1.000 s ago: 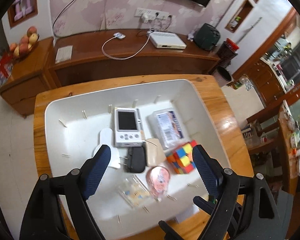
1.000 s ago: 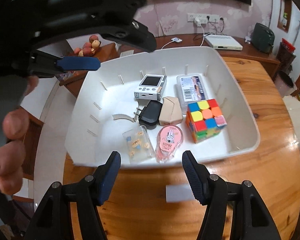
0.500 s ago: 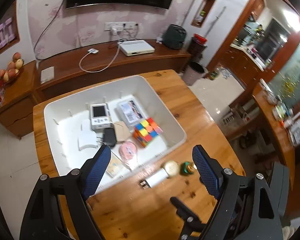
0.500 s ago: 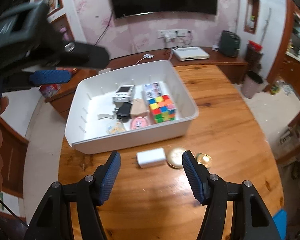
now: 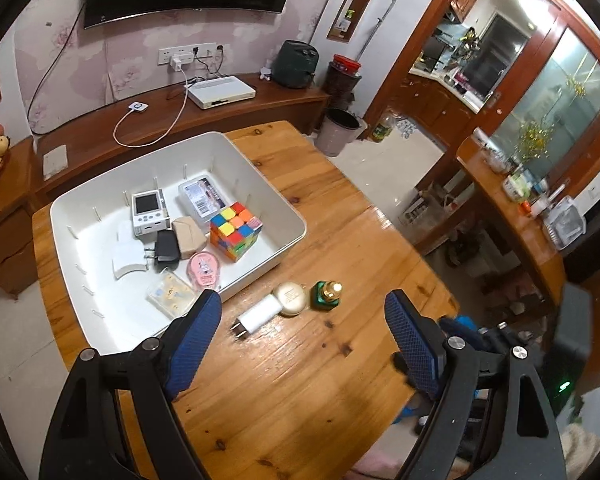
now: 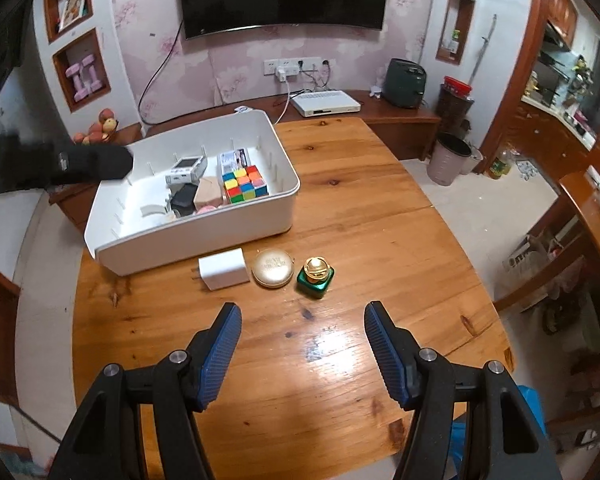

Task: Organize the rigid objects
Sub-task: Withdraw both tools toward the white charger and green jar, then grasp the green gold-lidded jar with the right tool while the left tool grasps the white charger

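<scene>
A white bin (image 5: 260, 176) (image 6: 204, 236) sits on the wooden table and holds a colour cube (image 5: 236, 230) (image 6: 244, 184), a small white handheld device (image 5: 148, 210), a clear box (image 5: 204, 198), a pink tape dispenser (image 5: 203, 270) and other small items. In front of the bin, on the table, lie a white charger plug (image 5: 256, 314) (image 6: 224, 268), a round gold compact (image 5: 292, 298) (image 6: 273, 268) and a green bottle with a gold cap (image 5: 327, 294) (image 6: 316, 274). My left gripper (image 5: 302, 330) and right gripper (image 6: 302, 338) both hover open and empty, nearer than these three items.
A low wooden TV cabinet (image 6: 400, 116) runs behind the table with a white set-top box (image 6: 326, 106) and cables. A waste bin (image 6: 450, 158) stands on the floor to the right. The other gripper's dark body (image 6: 60, 164) shows at the left of the right wrist view.
Both grippers have pulled back and up from the bin, so the table in front of it and the three loose items now show. Both stay open.
</scene>
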